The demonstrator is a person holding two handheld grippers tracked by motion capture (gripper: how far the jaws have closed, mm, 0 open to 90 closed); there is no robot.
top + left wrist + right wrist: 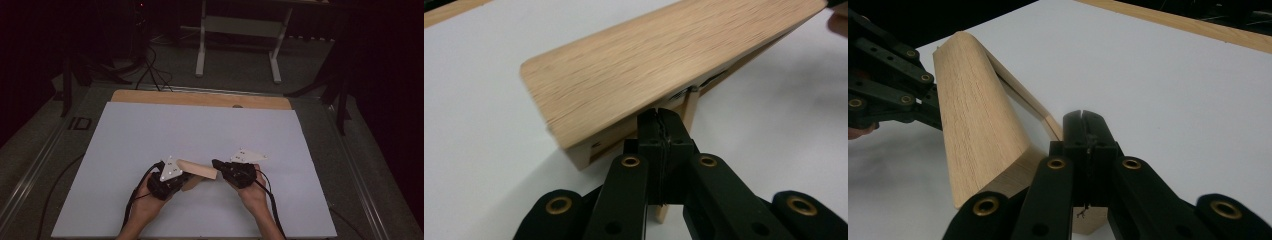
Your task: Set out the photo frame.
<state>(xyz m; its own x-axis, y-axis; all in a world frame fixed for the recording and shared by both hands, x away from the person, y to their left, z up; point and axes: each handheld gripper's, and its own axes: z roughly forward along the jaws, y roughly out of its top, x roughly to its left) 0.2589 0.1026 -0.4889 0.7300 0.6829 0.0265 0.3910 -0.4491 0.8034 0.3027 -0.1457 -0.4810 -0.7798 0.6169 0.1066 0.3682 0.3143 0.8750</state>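
We've got the wooden piece (198,169) up off the white sheet (150,135) near the front of the worktop (200,98), btwn both hands. Left claw (658,116) clenched on a thin edge under it; right claw (1083,120) jaws pressed together at its other end, w/ a thin edge apparently pinched.

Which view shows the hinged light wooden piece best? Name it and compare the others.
The left gripper view: the hinged light wooden piece shows its broad grained face and the thinner part beneath. The right gripper view shows it end-on; the high view shows it small and dim.
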